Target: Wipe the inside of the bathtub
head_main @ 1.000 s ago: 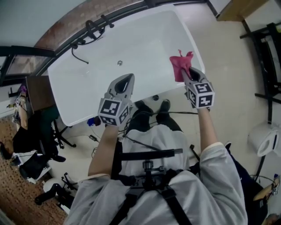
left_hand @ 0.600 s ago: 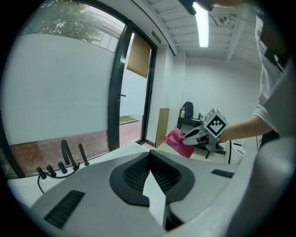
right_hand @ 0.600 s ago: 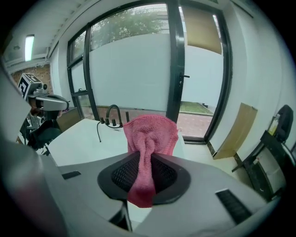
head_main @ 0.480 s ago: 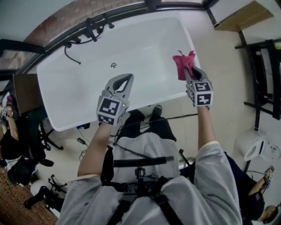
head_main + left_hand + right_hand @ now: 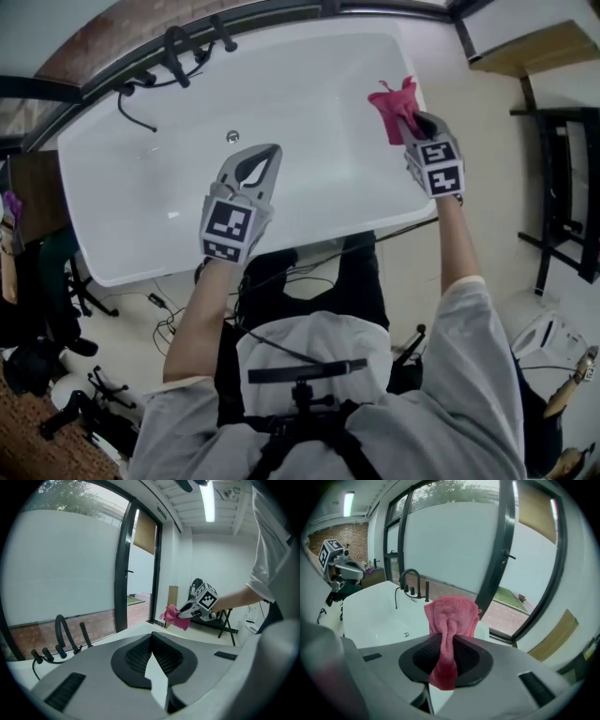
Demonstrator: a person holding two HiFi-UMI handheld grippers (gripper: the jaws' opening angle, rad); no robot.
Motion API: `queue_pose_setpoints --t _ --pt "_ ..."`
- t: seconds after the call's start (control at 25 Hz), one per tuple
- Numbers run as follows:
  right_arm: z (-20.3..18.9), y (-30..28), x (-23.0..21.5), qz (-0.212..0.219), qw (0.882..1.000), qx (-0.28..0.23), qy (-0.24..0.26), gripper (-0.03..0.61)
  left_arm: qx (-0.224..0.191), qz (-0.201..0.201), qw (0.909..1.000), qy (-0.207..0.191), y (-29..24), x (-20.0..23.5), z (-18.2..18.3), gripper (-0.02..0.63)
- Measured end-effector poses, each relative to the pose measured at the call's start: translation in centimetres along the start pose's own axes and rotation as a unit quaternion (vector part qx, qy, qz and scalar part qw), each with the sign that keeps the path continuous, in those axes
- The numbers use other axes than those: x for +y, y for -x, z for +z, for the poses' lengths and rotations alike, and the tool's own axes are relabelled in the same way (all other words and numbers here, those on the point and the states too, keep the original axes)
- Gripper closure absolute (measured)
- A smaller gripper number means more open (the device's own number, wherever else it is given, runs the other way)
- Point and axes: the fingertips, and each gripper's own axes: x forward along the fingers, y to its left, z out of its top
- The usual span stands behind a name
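Note:
A white bathtub lies across the top of the head view, with a drain in its floor; the right gripper view shows the bathtub too. My right gripper is shut on a pink cloth above the tub's right end, and the cloth stands up between its jaws. Over the tub's near side, my left gripper is shut with nothing in it. The left gripper view shows the right gripper holding the cloth.
Black taps and a hose stand at the tub's far rim, next to a dark-framed window. Cables and black gear lie on the floor at left. A dark rack is at right.
The head view has shifted, so the tub sits lower and further left in frame. Both grippers moved forward over the tub; the right one still holds the cloth.

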Motion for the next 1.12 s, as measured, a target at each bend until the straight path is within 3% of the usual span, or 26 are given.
queue_pose_setpoints --t 0.2,0.48,0.64,0.92,1.12 --pt "-4.6 -10.9 1.6 0.060 0.994 0.014 0.091 0.503 0.014 0.028 0.9992 0.024 -7.5 0.2 -5.4 0.609" --pt "-14.3 -23.1 3.8 0.109 0.979 0.050 0.167 0.503 0.048 0.024 0.9985 0.014 -18.7 -0.7 -14.0 0.609" --pt "-18.2 -28.5 5.8 0.136 0.972 0.062 0.181 0.503 0.069 0.021 0.9972 0.021 -23.4 -0.1 -19.6 0.609" --pt "-24.4 -38.4 6.8 0.140 0.972 0.100 0.159 0.503 0.095 0.014 0.9951 0.026 -29.8 1.6 -27.3 0.609" --pt "-28.2 -44.4 7.6 0.140 0.967 0.128 0.171 0.503 0.106 0.004 0.9940 0.029 -33.9 2.3 -31.6 0.609"
